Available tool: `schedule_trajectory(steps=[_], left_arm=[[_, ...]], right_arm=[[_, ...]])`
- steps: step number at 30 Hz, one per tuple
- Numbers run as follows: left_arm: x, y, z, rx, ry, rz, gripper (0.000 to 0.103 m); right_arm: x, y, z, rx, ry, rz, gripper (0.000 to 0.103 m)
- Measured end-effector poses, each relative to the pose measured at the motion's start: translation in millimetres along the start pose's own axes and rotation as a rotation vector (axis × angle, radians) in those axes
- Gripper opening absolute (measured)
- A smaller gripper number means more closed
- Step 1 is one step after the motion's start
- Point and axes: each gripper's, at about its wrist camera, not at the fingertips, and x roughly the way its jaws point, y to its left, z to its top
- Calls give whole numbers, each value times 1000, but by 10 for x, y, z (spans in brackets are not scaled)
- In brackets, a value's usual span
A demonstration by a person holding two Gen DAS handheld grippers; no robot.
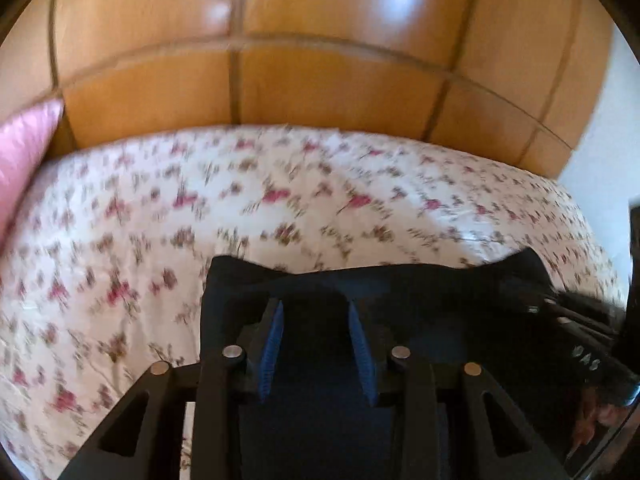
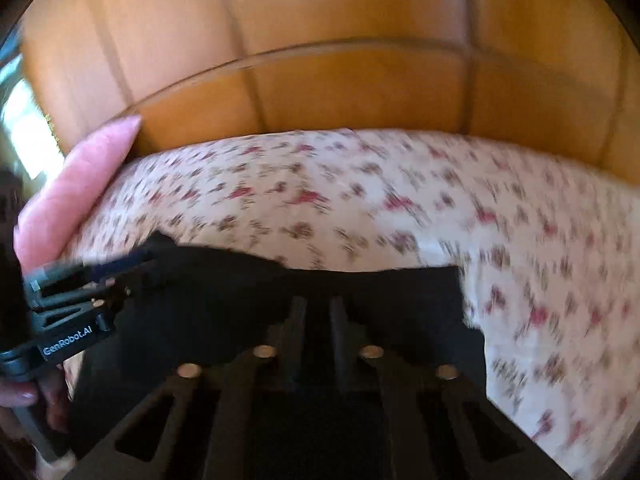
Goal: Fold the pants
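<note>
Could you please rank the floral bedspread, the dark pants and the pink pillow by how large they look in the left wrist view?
1. Floral bedspread, largest.
2. Dark pants, though nearness to the camera enlarges them.
3. Pink pillow, smallest, cut off at the edge.

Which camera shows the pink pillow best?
The right wrist view shows the pink pillow best: a long stretch of it lies at the left, leaning against the wooden headboard beside the flowered bedsheet. The left wrist view catches only a narrow blurred strip of it at the far left edge.
</note>
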Motion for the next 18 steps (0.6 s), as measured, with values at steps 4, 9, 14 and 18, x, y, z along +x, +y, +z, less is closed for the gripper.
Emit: schedule_trajectory(steps=[4, 9, 14, 18], left_arm=[[131, 97, -72, -38, -9, -9, 28], [52, 167, -99, -70, -23, -45, 28], [-433, 146, -316, -45, -120, -14, 28], [-701, 46, -618, 10, -149, -5, 28]], right_arm=[[-6, -194, -80, 110, -60, 53, 0], [-43, -154, -96, 110, -88, 57, 0], [-460, -253, -182, 155, -169, 71, 4], [-845, -137, -354, 87, -208, 96, 4]])
